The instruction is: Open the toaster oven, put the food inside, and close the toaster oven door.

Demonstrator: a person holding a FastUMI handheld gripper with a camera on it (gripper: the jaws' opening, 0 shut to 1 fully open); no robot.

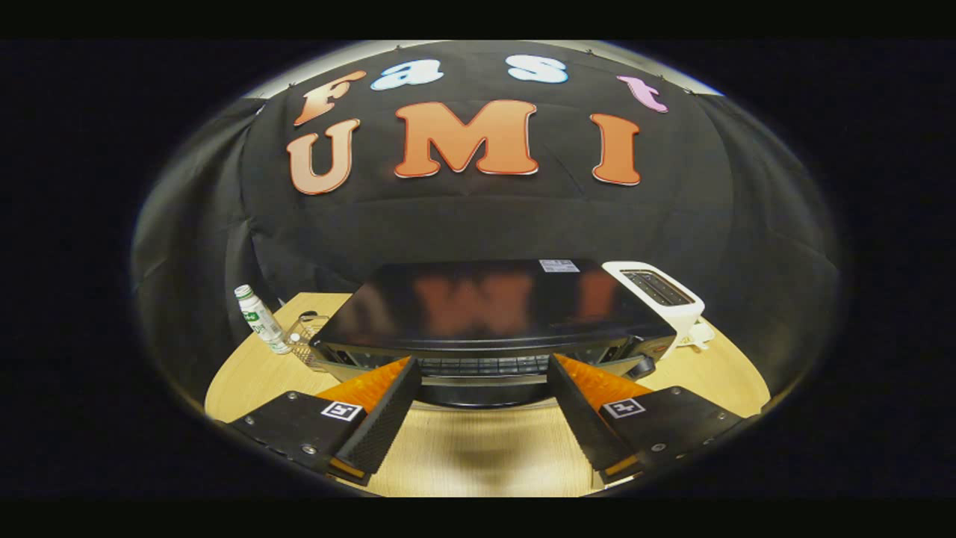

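Spread, empty tongs just before toaster oven.

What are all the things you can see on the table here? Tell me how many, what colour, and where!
toaster oven: one, black and shiny on top, on the table just ahead of the fingers
pop-up toaster: one, white, beside the toaster oven's right end
bottle: one, white with green, tilted, to the left of the toaster oven
wire basket: one, metal, between the bottle and the toaster oven
table: one, light wood, under everything
gripper: one, fingers open, holding nothing, tips close to the toaster oven's front
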